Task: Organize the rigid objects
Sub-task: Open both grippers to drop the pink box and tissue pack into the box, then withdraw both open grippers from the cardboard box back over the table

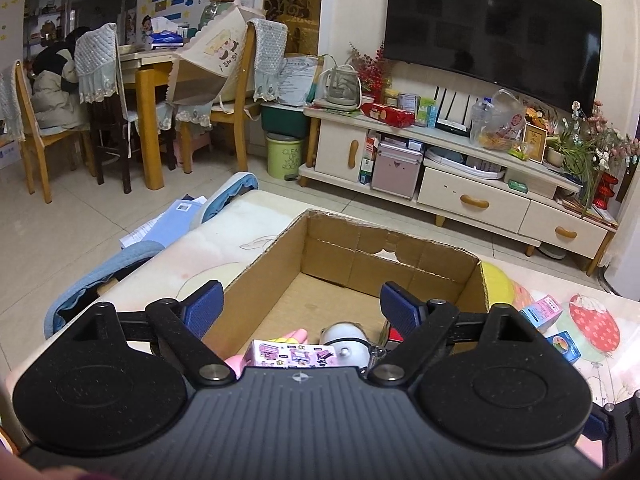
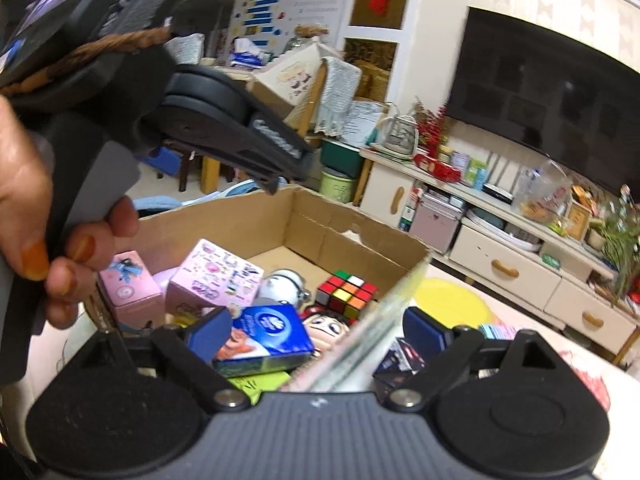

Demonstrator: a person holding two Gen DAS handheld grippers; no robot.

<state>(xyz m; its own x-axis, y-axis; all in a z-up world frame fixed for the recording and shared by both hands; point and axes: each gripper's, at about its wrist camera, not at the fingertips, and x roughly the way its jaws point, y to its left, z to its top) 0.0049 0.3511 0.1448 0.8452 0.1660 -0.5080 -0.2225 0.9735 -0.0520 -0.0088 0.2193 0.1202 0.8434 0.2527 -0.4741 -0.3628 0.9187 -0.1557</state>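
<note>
While the left tongs (image 1: 300, 304) hang spread wide and empty over the near end of the cardboard box (image 1: 256, 276), a pink carton (image 1: 294, 354) and a white round toy (image 1: 347, 340) lie on the box floor beneath them; the far half looks the better place to set things, to avoid stacking. The box sits on a bench (image 1: 224, 240) under a cartoon-printed cover, with dining chairs, a TV cabinet (image 1: 472, 200) and a wall-mounted screen beyond.

From the right wrist, the right tongs (image 2: 316, 334) stand apart with nothing pinched, straddling the box's near wall, a blue carton (image 2: 268, 332) just under one pad. A puzzle cube (image 2: 347, 293) and pink cartons (image 2: 216, 276) crowd that corner. Further small boxes lie outside the wall.
</note>
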